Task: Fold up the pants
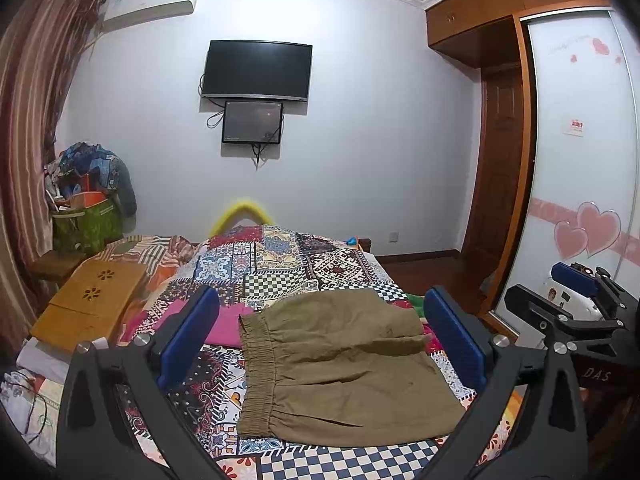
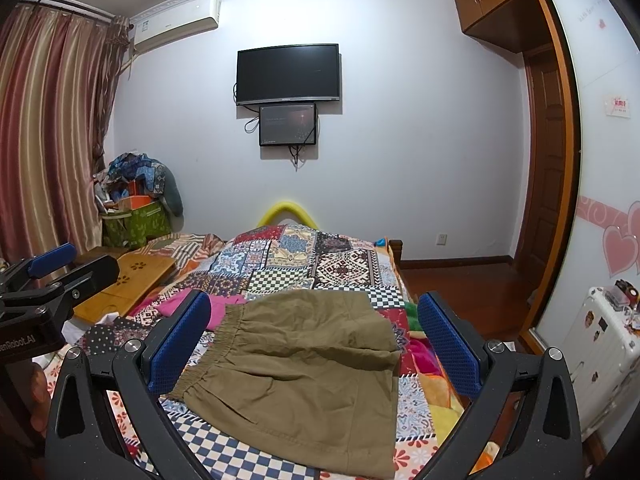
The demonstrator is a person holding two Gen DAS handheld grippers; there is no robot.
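Olive-brown pants (image 1: 340,364) lie flat on the patchwork bedspread (image 1: 280,264), folded short, elastic waistband to the left. They also show in the right wrist view (image 2: 308,376). My left gripper (image 1: 320,320) is open and empty, held above the pants with its blue pads either side of them. My right gripper (image 2: 316,324) is open and empty too, hovering above the pants. The right gripper shows at the right edge of the left wrist view (image 1: 576,292), and the left gripper at the left edge of the right wrist view (image 2: 48,272).
A pink garment (image 1: 216,320) lies left of the pants. A wooden lap desk (image 1: 92,300) sits at the bed's left side. A cluttered green bin (image 1: 86,220) stands by the curtain. A white suitcase (image 2: 600,352) and wardrobe (image 2: 600,160) are right.
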